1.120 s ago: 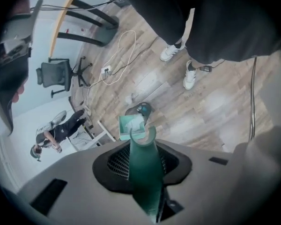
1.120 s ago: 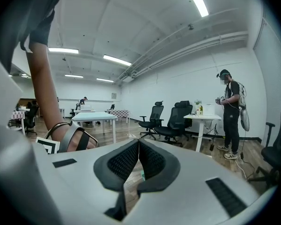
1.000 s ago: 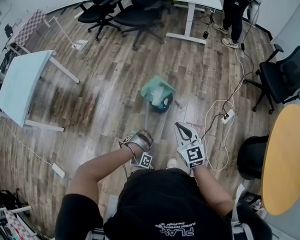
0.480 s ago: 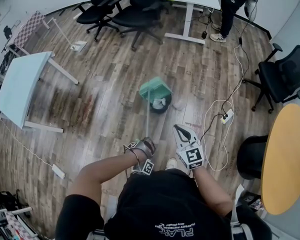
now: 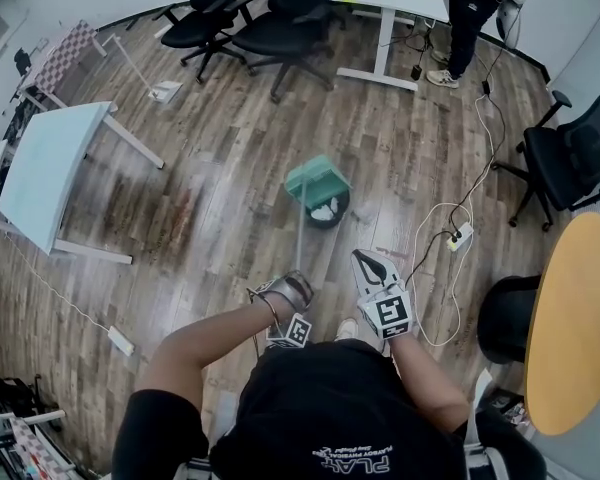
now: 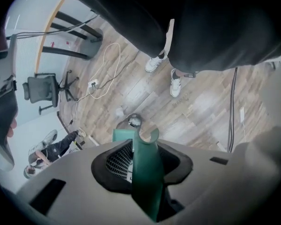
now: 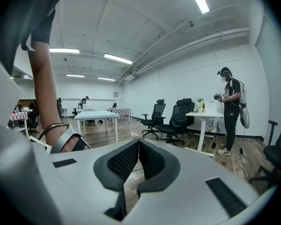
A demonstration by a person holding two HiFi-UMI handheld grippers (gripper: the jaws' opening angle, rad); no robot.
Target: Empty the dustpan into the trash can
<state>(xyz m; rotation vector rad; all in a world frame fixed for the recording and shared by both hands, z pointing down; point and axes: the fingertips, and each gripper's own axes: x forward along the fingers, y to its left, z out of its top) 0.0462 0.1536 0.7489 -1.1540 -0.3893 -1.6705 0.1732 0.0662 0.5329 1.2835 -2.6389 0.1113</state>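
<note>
On your left, a pale blue table (image 5: 45, 173) on thin white legs stands on the wood-plank floor (image 5: 230, 158). In the head view your left gripper (image 5: 292, 286) is partly hidden under your hand. Its own view shows the black ribbed pads clamped on the green plastic dustpan handle (image 6: 147, 182), a curved channel shape. The jaws have just been opening a little with the handle between them. That handle blocks most of what lies ahead in that view.

The handle runs as a thin pole up to the dustpan (image 5: 316, 180), a mint-green scoop tilted over the trash can (image 5: 344, 211) and covering the can's upper-left rim. The can is round and dark, with something white and crumpled inside, too small to identify.

Your right gripper (image 5: 365, 263), a white shell with black pads, has its tips together on nothing. Each gripper's cube shows black-and-white square markers. White print on your black shirt (image 5: 350, 458) sits upside down and seems to begin "PLAY"; the rest is too small to read.

Farther right lie a white power strip (image 5: 461, 234) and a round yellow table (image 5: 575, 318), cut by the frame edge.
</note>
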